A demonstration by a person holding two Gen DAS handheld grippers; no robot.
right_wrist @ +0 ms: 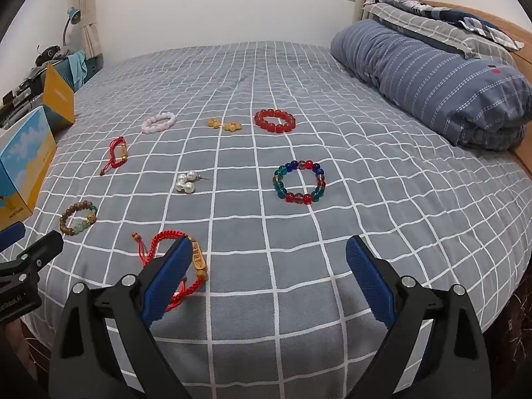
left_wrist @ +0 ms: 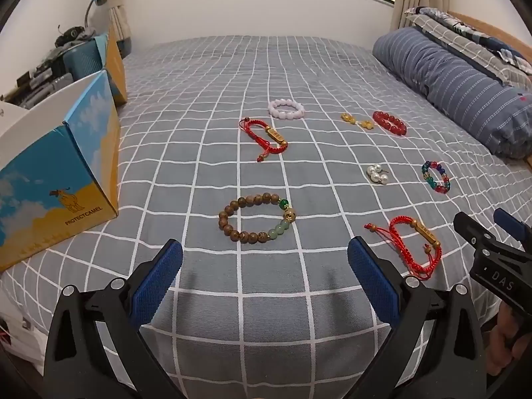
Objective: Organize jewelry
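Observation:
Several pieces of jewelry lie on the grey checked bed [left_wrist: 212, 76]. A wooden bead bracelet [left_wrist: 256, 216] lies just ahead of my open, empty left gripper [left_wrist: 265, 249]. A red cord bracelet [left_wrist: 410, 246] lies to its right, and its gold bar shows beside my right gripper's left finger [right_wrist: 199, 259]. My right gripper [right_wrist: 268, 247] is open and empty; a multicolour glass bracelet [right_wrist: 300, 182] lies ahead of it. Farther off are pearl earrings [right_wrist: 186, 181], a second red cord bracelet [left_wrist: 266, 138], a pink bracelet [left_wrist: 286, 109], gold earrings [right_wrist: 223, 124] and a red bead bracelet [right_wrist: 275, 120].
An open blue and yellow cardboard box [left_wrist: 63, 186] stands at the bed's left edge. A rolled striped quilt [right_wrist: 429, 79] and pillows [right_wrist: 439, 23] lie along the right side by the headboard. A cluttered desk with a lamp [left_wrist: 96, 0] is at far left.

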